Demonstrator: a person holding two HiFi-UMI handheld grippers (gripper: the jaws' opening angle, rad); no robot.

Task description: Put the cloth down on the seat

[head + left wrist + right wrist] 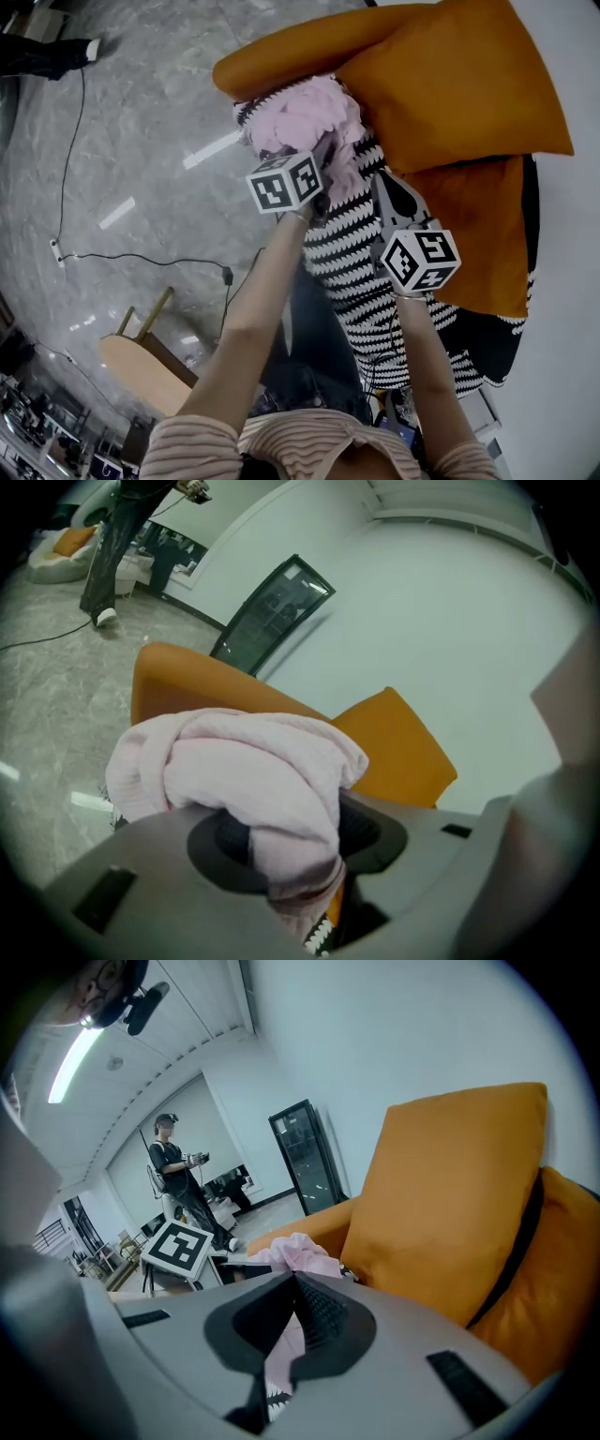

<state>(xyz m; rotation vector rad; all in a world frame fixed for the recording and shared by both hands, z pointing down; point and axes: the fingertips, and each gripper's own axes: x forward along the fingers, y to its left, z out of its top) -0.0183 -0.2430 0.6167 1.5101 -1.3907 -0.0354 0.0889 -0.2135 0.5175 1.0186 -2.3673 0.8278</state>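
Here the pink cloth (pixel 305 117) is bunched over the back edge of the striped seat (pixel 356 272), near the armrest (pixel 281 52). The left gripper (pixel 286 846) is clamped on the bundle. The right gripper (pixel 292 1283) has its jaws drawn together, seemingly pinching a thin fold. An orange cushion (pixel 450 84) crowds the seat's back corner, just beside the cloth. A cable (pixel 141 258) trails across the floor.

Pale pink cloth (pixel 309 117), bunched and drooping — held over the black-and-white striped seat (pixel 356 272)
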